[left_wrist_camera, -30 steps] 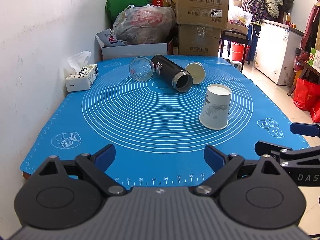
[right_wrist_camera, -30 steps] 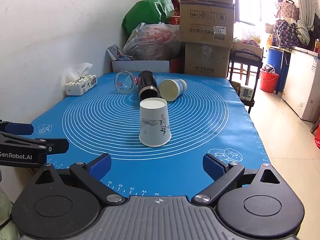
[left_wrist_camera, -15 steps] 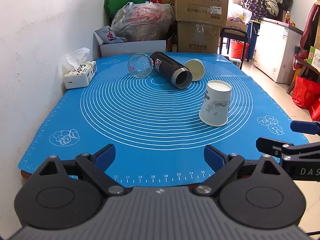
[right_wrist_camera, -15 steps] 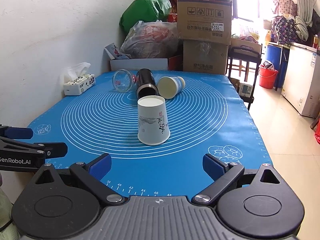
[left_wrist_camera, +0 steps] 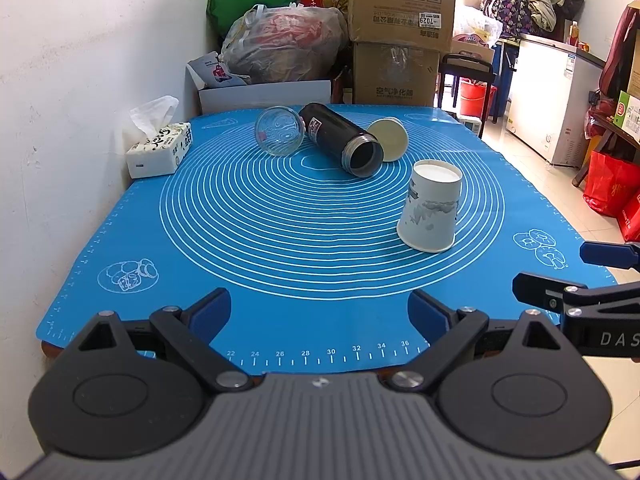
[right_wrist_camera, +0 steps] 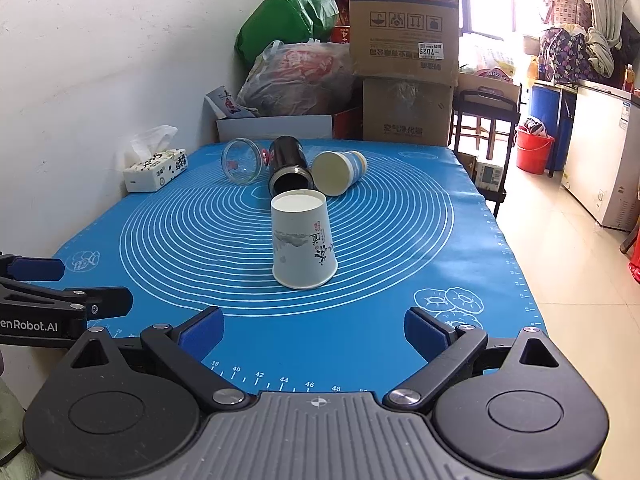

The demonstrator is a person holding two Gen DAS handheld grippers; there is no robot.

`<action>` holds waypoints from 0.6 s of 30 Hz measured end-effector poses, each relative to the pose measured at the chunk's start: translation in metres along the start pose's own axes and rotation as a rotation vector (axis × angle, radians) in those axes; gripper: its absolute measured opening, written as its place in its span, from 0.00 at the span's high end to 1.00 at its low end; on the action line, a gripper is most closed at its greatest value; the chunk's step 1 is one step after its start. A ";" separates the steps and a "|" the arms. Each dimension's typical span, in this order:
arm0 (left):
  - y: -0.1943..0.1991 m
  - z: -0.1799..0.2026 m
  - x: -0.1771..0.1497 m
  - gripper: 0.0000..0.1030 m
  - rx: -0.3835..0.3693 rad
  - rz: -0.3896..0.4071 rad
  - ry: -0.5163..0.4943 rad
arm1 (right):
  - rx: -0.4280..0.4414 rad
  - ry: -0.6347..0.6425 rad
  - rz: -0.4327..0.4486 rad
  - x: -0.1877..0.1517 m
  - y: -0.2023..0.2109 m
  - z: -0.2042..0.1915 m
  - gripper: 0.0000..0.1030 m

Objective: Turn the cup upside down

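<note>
Two sets of tongs, left tongs (left_wrist_camera: 319,312) and right tongs (right_wrist_camera: 314,328), both spread wide and empty at the near tabletop (left_wrist_camera: 280,336) edge. The white paper cup (right_wrist_camera: 302,240) stands mouth-down mid-mat, well apart. Risk: a clumsy squeeze crushes its thin wall, or knocks it into the black flask (right_wrist_camera: 289,166).

On the one blue mat (left_wrist_camera: 208,240) there are two paper cups: one white cup (left_wrist_camera: 430,208) standing upside down, and one blue-banded cup (right_wrist_camera: 340,170) on its side. One black flask (left_wrist_camera: 340,138), one glass jar (left_wrist_camera: 279,131) and one tissue box (left_wrist_camera: 160,150). Behind, two stacked cardboard boxes (left_wrist_camera: 400,28)
</note>
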State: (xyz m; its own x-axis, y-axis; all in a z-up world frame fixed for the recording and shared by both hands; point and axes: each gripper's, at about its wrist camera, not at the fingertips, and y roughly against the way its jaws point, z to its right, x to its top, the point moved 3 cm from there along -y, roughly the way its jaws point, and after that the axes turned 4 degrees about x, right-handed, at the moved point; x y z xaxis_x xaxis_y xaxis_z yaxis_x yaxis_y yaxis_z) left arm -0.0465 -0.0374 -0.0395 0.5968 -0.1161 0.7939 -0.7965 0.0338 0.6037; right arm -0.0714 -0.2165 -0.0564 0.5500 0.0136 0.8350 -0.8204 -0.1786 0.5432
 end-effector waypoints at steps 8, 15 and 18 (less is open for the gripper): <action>0.000 0.001 0.000 0.08 -0.002 0.000 0.002 | 0.003 -0.002 -0.005 0.000 0.000 0.000 0.05; 0.001 0.001 0.000 0.08 -0.004 0.000 0.001 | 0.004 -0.003 -0.010 0.000 -0.001 0.001 0.05; 0.001 0.001 0.000 0.08 -0.003 0.002 -0.002 | 0.004 -0.004 -0.010 -0.001 -0.001 0.001 0.05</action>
State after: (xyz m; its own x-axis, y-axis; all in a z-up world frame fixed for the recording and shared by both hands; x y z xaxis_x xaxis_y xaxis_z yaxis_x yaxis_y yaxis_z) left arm -0.0477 -0.0385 -0.0389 0.5949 -0.1177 0.7951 -0.7976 0.0367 0.6021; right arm -0.0709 -0.2170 -0.0575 0.5589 0.0113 0.8291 -0.8142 -0.1822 0.5513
